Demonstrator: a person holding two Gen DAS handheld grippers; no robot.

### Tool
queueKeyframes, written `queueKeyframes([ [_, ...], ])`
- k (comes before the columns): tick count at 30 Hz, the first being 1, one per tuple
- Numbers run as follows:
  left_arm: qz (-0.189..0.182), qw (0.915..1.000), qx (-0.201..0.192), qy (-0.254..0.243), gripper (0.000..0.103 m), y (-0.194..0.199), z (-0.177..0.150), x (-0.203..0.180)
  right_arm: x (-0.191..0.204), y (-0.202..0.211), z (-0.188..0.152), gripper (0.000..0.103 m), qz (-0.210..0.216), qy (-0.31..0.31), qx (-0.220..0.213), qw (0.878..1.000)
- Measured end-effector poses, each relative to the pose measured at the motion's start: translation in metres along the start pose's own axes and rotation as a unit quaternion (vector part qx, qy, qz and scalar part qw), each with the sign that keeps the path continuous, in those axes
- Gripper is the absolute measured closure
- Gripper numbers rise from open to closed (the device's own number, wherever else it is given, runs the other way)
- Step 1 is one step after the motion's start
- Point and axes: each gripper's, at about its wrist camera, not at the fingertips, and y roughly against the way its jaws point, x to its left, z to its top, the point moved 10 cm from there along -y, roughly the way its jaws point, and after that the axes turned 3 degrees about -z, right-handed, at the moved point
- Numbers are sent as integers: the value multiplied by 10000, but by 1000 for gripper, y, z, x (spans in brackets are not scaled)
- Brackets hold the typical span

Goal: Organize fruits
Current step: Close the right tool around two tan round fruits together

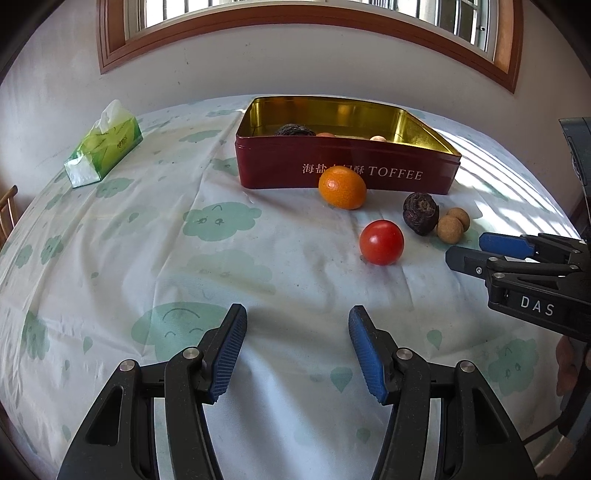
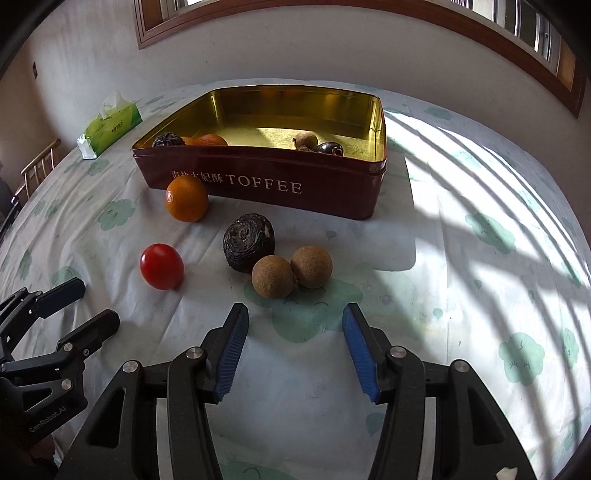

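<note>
A dark red TOFFEE tin (image 1: 369, 177) (image 2: 332, 195) with a gold inside stands on the table and holds several fruits. In front of it lie an orange (image 1: 342, 187) (image 2: 187, 198), a red tomato (image 1: 381, 242) (image 2: 161, 266), a dark wrinkled fruit (image 1: 420, 213) (image 2: 248, 242) and two brown longans (image 1: 450, 229) (image 2: 291, 271). My left gripper (image 1: 297, 350) is open and empty, short of the tomato. My right gripper (image 2: 294, 350) is open and empty, just short of the longans; it also shows in the left wrist view (image 1: 469, 251).
A green tissue pack (image 1: 103, 147) (image 2: 110, 125) lies at the far left of the table. The cloud-print cloth (image 1: 184, 258) covers the table. A wall with a wooden window frame (image 1: 295, 22) stands behind. A chair back (image 2: 37, 166) shows at the left edge.
</note>
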Motion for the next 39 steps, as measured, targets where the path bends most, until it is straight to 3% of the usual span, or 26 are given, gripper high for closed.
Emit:
queueKeyframes([
  [8,69,10000,-21,-10,42,-2,2,0,3,-9,13,52,-12,103,-155,9998],
  [14,48,10000,3,-36,42,-5,4,-9,-2,-8,14,61,-36,33,-240,9997],
  [23,-52,9999,-8,-141,42,-11,9,-31,-19,-1,4,62,-81,-169,-296,9994],
  [32,-157,9996,-24,-253,42,-17,15,-50,-56,3,-3,62,-389,-406,-363,9978],
  [39,-146,9998,19,-162,42,-28,29,-54,-59,2,-2,62,-421,-422,-359,9976],
])
